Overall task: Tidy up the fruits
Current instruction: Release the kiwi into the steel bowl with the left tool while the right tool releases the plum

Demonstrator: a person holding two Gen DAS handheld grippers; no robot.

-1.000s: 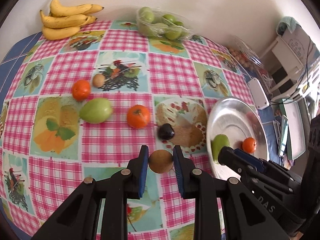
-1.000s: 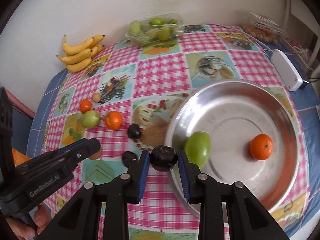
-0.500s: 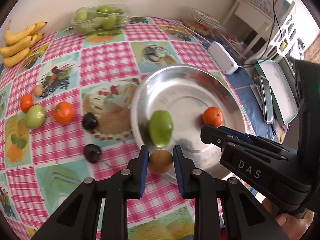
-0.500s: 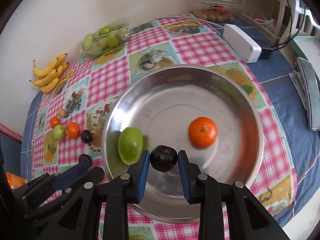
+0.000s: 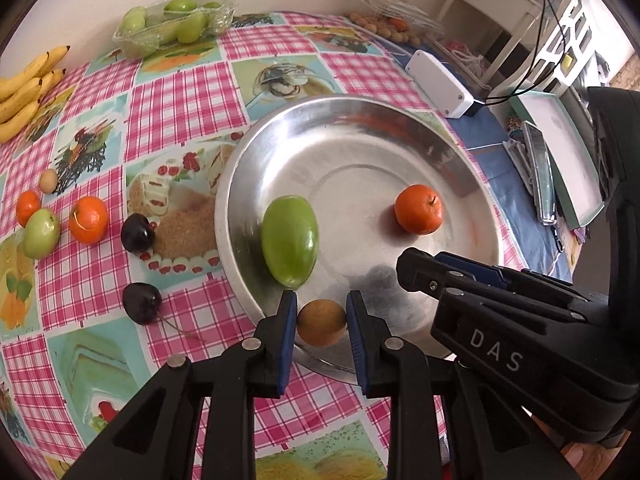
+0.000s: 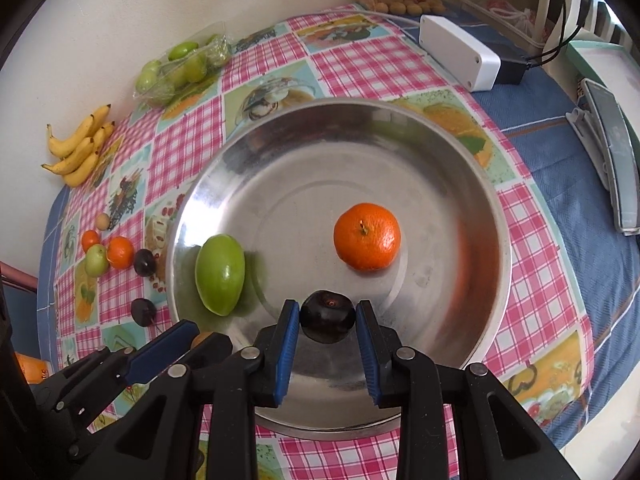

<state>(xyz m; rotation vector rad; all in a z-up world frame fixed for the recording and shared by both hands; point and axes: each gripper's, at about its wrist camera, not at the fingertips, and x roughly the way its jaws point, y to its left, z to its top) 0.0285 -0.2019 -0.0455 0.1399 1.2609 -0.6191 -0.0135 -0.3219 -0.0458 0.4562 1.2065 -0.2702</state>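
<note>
Fingers on both my grippers are clamped on fruit above the steel dish [image 6: 460, 152], ready for dropping beside the green fruit [image 6: 219, 274] and orange [image 6: 367, 236]. Right gripper [image 6: 327, 318] pinches a dark plum [image 6: 328, 316]; left gripper [image 5: 321, 320] pinches a small brown fruit [image 5: 321, 322].

A table under a pink checked cloth [image 5: 176, 104] carries a steel dish [image 6: 472, 216]. Left of the dish lie two dark plums [image 5: 138, 233], two oranges [image 5: 88, 219], a green fruit [image 5: 41, 233] and a small tan one [image 5: 49, 180]. Beyond the dish lie bananas [image 6: 78, 152], a pack of green fruit [image 5: 176, 26] and a white box [image 6: 460, 52].
</note>
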